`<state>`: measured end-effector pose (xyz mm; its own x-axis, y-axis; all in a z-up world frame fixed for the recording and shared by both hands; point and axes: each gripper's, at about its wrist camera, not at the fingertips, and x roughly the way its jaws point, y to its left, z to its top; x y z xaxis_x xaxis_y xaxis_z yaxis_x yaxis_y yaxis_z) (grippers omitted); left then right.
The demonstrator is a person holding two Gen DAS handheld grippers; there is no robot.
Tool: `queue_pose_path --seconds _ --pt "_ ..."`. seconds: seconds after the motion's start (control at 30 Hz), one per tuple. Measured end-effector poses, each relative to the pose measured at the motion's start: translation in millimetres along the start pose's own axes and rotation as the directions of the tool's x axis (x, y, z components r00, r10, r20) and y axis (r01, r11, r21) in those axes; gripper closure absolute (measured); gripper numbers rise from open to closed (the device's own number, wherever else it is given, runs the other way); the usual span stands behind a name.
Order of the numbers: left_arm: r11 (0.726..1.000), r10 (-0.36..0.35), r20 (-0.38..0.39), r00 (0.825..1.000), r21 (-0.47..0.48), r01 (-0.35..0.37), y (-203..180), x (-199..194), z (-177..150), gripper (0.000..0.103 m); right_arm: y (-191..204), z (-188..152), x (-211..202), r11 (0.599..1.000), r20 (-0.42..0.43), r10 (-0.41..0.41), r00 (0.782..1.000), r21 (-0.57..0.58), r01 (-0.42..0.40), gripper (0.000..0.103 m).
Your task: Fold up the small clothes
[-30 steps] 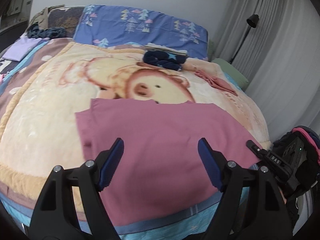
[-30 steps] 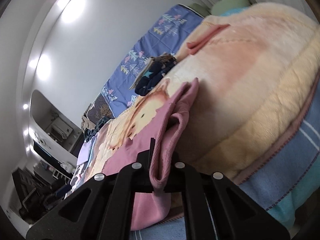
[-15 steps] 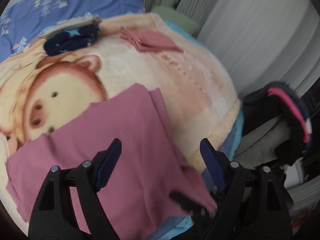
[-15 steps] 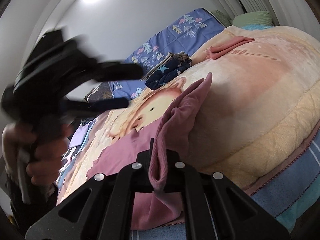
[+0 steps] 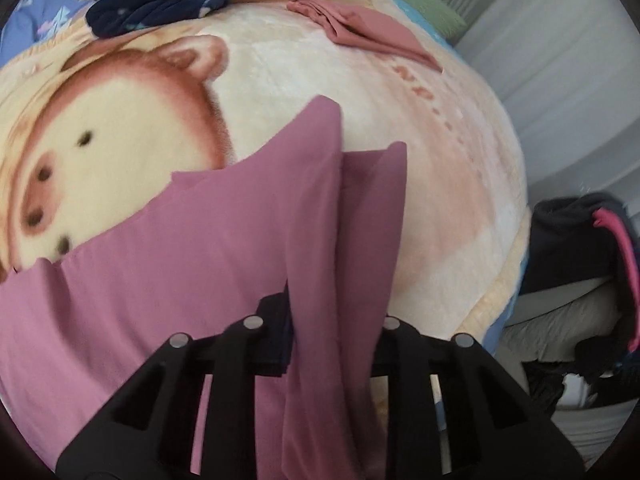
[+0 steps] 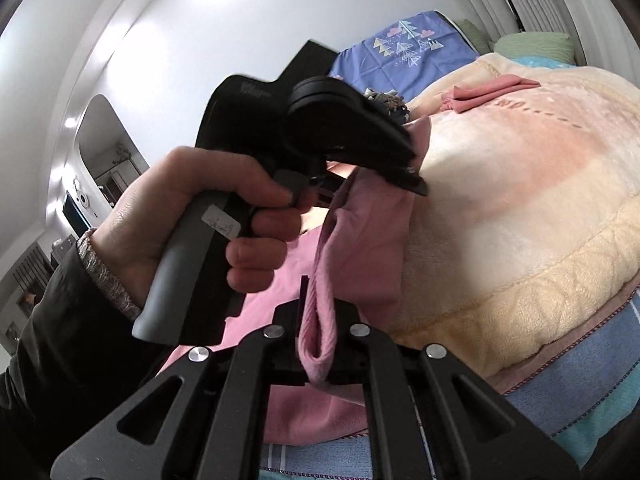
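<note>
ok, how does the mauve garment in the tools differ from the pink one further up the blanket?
The mauve garment is larger and spread out, one edge lifted; the pink one is small and folded flat. Both the left tool and the right tool are clamped on the mauve garment; nothing touches the pink one. Both lie on the blanket.

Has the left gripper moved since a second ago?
Yes. The left gripper swung right across the blanket, away from the bear's face, and its jaws have just closed on the purple shirt's right edge.
</note>
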<state>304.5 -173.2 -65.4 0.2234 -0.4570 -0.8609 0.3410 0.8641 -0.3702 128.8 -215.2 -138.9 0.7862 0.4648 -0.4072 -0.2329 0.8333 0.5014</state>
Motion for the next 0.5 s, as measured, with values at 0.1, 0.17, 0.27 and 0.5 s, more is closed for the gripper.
queue_pose_path --seconds 0.1,0.17,0.27,0.5 --pt "0.998 -0.041 0.045 0.998 -0.042 0.042 14 -19 -6 0.086 4 0 2 1.0 0.003 0.02 1.0 -0.011 -0.02 0.099" --pt "0.996 -0.062 0.07 0.996 -0.056 0.066 22 -32 -9 0.087 10 0 2 0.999 -0.001 0.034 0.999 -0.024 -0.034 0.099" --pt "0.992 -0.102 0.102 0.99 -0.069 0.11 33 -57 -16 0.087 26 -1 1 0.997 -0.002 0.065 0.998 -0.048 -0.065 0.099" --pt "0.99 -0.109 0.169 0.98 -0.068 0.122 65 -118 -33 0.087 71 2 11 0.979 -0.04 0.177 0.983 -0.094 -0.18 0.099"
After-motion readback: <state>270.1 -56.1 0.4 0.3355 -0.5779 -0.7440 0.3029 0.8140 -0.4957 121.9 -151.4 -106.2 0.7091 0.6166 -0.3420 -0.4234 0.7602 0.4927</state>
